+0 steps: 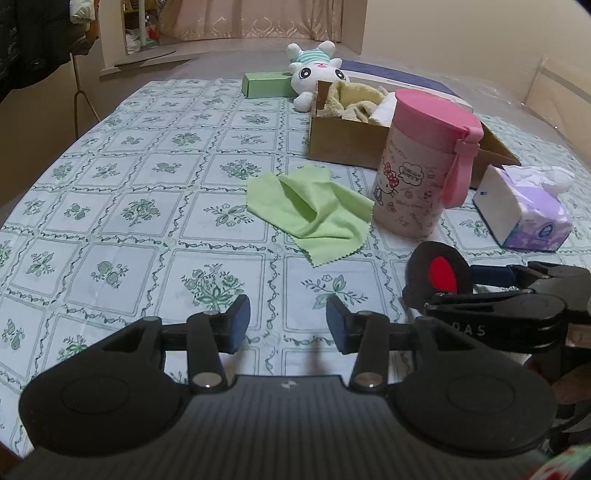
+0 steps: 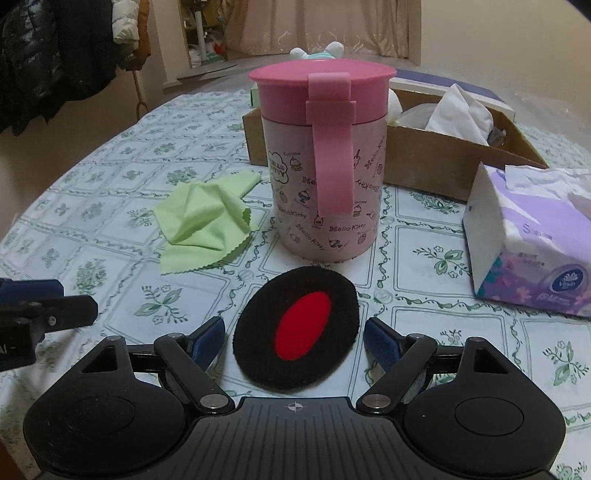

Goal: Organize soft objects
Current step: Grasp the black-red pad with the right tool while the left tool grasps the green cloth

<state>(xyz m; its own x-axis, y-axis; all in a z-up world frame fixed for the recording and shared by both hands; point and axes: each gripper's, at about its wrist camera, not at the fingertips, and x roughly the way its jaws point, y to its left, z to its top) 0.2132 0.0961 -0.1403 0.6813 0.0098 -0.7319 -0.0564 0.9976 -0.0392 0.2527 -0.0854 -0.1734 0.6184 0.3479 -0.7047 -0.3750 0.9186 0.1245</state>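
Fuzzy black-and-red oval pad (image 2: 297, 332), flat

a pink hello kitty cup (image 2: 325, 166) with a pink lid and strap stands upright on the tablecloth (image 1: 147, 229), which has green flower squares. just behind the cup is a brown cardboard box (image 1: 343, 140). a small green box (image 1: 264, 84) lies farther back, at the far end of the cloth. a flat white and blue box (image 1: 399, 79) lies behind the cardboard box. dark coats (image 2: 48, 55) hang at the far left. pale curtains (image 1: 266, 18) hang at the back of the room.
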